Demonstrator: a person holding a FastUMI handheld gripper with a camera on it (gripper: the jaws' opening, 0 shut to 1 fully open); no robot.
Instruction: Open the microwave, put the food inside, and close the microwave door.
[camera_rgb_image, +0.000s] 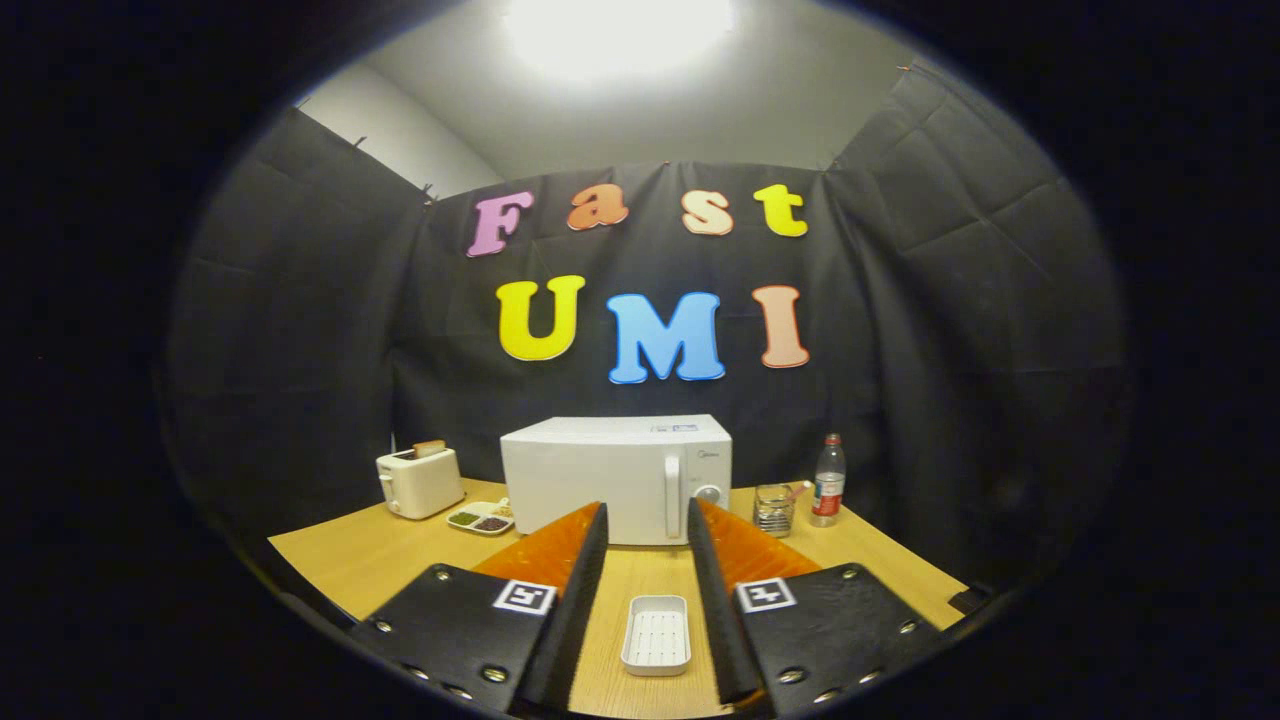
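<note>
the tongs (647, 520) are held wide open above the desk (350, 560), with nothing gripped between the fingers. a white tray (656, 633) is seen lying on the desk in the gap between the fingers, touched by neither; whether food is carried in it cannot be told, since it looks bare. just beyond the fingertips, the microwave (600, 470) is set square to the view, its door shut and its upright handle (672, 496) placed beside a round knob (709, 494).

the task is judged not yet begun. from here, the handle could be missed or pinched off-centre, since it is narrow and stands close to the knob; a pull at an angle could cause the light oven to be dragged across the smooth desk instead of the door being swung. the tray, lying in the line of approach, could be knocked forward.

to the left of the microwave, a toaster (419, 482) with bread in its slot and a small divided dish (481, 520) are seen; to the right, a glass (773, 509) and a bottle (827, 481). the desk is of pale wood grain, closed in by black cloth walls under a bright ceiling light (617, 30).
</note>
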